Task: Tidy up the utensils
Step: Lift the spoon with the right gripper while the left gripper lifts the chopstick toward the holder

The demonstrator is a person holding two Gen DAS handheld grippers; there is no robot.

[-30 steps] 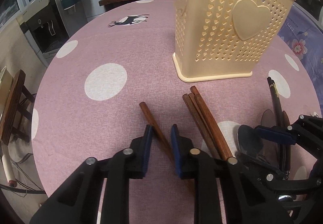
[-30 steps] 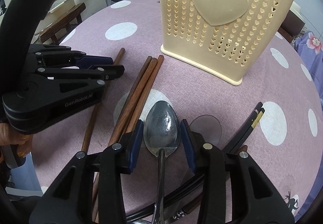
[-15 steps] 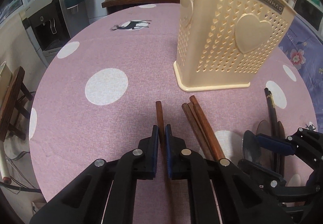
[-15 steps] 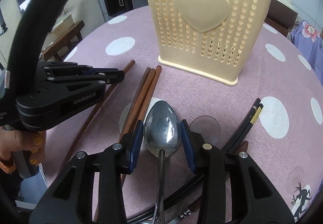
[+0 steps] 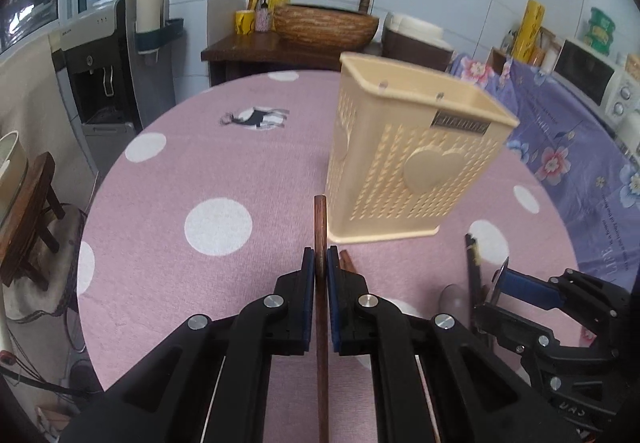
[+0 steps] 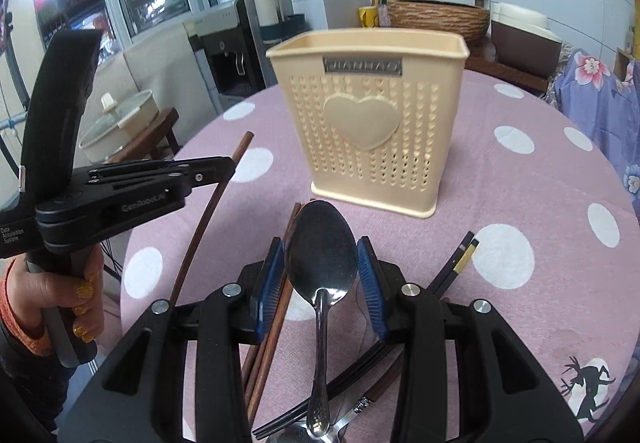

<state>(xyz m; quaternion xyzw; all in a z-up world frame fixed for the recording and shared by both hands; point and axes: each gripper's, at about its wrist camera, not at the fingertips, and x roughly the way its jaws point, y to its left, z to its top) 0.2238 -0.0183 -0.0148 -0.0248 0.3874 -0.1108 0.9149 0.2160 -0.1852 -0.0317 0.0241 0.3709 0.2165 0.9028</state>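
Note:
My left gripper point(image 5: 319, 259) is shut on a brown wooden chopstick point(image 5: 320, 227) and holds it lifted above the pink dotted table; it also shows in the right wrist view point(image 6: 208, 211). My right gripper point(image 6: 322, 271) is shut on a metal spoon point(image 6: 322, 247) by its bowl, lifted off the table. The cream perforated utensil holder point(image 5: 404, 163) stands upright just beyond both grippers, open at the top point(image 6: 370, 115). More brown chopsticks point(image 6: 276, 307) and black chopsticks point(image 6: 456, 267) lie on the table under the right gripper.
The round table point(image 5: 180, 171) has a pink cloth with white dots. A water dispenser point(image 5: 108, 55), a wooden stool point(image 5: 32, 211) and a counter with a woven basin point(image 5: 324, 23) stand behind. A floral blue cloth point(image 5: 568, 147) lies at the right.
My left gripper closed on the brown chopstick and raised it off the table. My right gripper closed on the spoon and lifted it. Both views now look higher, toward the holder's rim.

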